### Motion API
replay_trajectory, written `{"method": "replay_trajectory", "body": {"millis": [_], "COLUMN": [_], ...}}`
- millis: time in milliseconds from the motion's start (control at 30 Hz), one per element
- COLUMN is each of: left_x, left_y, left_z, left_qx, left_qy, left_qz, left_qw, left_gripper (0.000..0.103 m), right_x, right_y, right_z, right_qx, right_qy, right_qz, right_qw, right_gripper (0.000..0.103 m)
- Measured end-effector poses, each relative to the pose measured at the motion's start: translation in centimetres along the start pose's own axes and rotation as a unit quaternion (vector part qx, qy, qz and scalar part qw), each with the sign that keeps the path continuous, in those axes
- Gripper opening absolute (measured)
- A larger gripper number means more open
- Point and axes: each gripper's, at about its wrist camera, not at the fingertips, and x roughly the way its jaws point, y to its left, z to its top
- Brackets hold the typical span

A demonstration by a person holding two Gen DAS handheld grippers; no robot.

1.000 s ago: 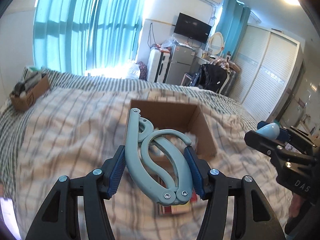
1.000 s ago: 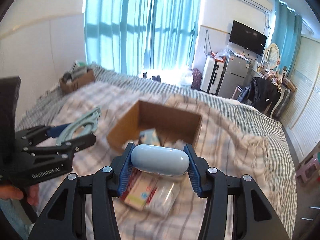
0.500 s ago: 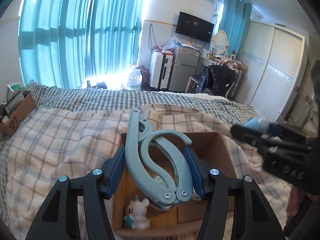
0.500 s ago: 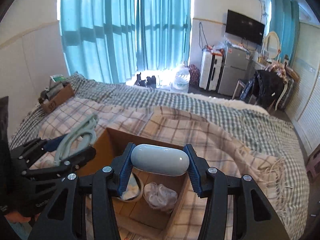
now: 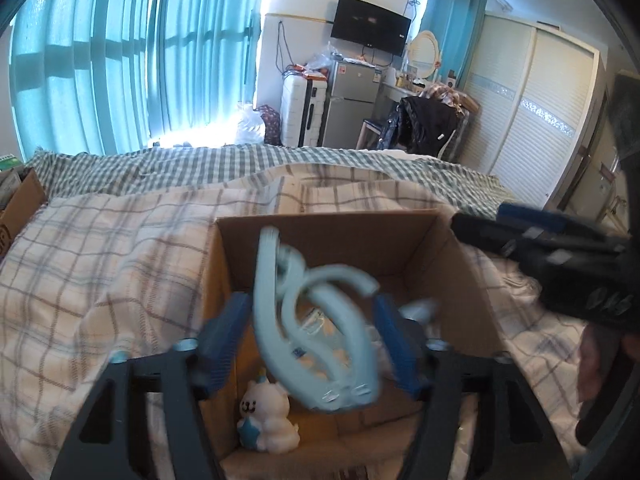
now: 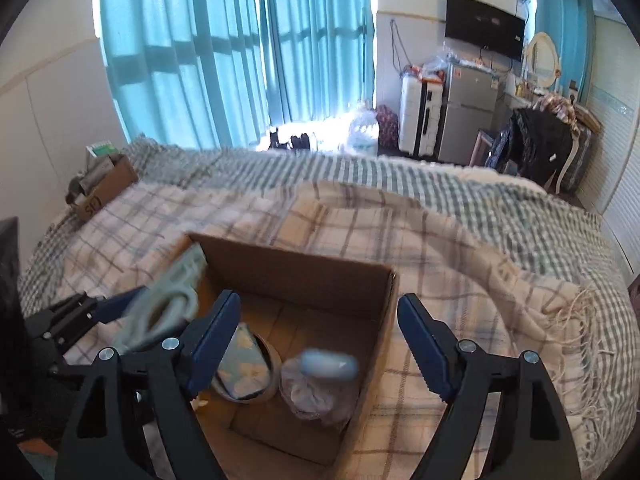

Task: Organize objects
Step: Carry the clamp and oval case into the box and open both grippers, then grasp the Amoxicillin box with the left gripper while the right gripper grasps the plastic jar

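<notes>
Left wrist view first: the left gripper (image 5: 310, 340) stands with its fingers parted wider than the pale blue folding hanger (image 5: 316, 320), which shows blurred between them; gaps appear on both sides, so I judge it released and dropping, though contact cannot be ruled out. Its long axis runs forward along the fingers, hook end farthest away. Directly beneath and ahead of those fingers lies the open cardboard box (image 5: 472, 280) on the plaid blanket (image 5: 100, 272); a white plush toy (image 5: 266, 416) sits in the box corner nearest the fingers.

Right wrist view: the right gripper (image 6: 320, 344) has its fingers spread wide and holds nothing. Just below and ahead of the gap between them, a pale oval case (image 6: 329, 365) appears blurred above a clear crumpled bag (image 6: 316, 396), apparently falling or just landed inside the box. Left of that fingertip gap, a patterned tape roll (image 6: 246, 364) lies on the box floor.

The move ahead turns on one relation: both objects sit straight under their own fingers, over the box interior, so each hand need only lift clear.

Count: one hanger, one oval case, one plush toy, one tape roll, one bag, one open box here, and a second, smaller cardboard box (image 6: 106, 190) far off at the bed's edge.
</notes>
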Motion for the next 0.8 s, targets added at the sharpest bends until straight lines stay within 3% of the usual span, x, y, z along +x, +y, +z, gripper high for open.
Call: {"method": "replay_trajectory", "body": {"millis": [33, 267, 500, 667, 800], "left_x": [-0.8, -9.2, -15.5, -16.0, -13.9], "left_y": [-0.1, -1.2, -2.0, -1.8, -0.6], "left_z": [0.1, 0.0, -0.8, -3.0, -6.9], "left_qx": [-0.002, -0.006, -0.016, -0.028, -0.052], "left_qy": [-0.006, -0.053, -0.079, -0.079, -0.070], "left_qz": [0.006, 0.055, 0.051, 0.067, 0.059], "left_qw": [1.0000, 0.9971, 0.9954, 0.9942, 0.9944], "left_gripper": [0.087, 0.103, 0.103, 0.103, 0.103], "right_x": [-1.0, -11.8, -19.7, -20.4, -16.9], "right_y": [0.1, 1.1, 3.0, 3.5, 3.3], "right_z": [0.3, 0.4, -4.2, -7.5, -10.8], "right_qx": [0.000, -0.042, -0.098, -0.083, -0.054], "right_qy": [-0.007, -0.046, -0.059, -0.059, -0.029], "right_qz": [-0.001, -0.026, -0.066, -0.065, -0.034], "right_qw": [1.000, 0.998, 0.991, 0.993, 0.998], "right_gripper": [0.081, 0.086, 0.087, 0.088, 0.088]}}
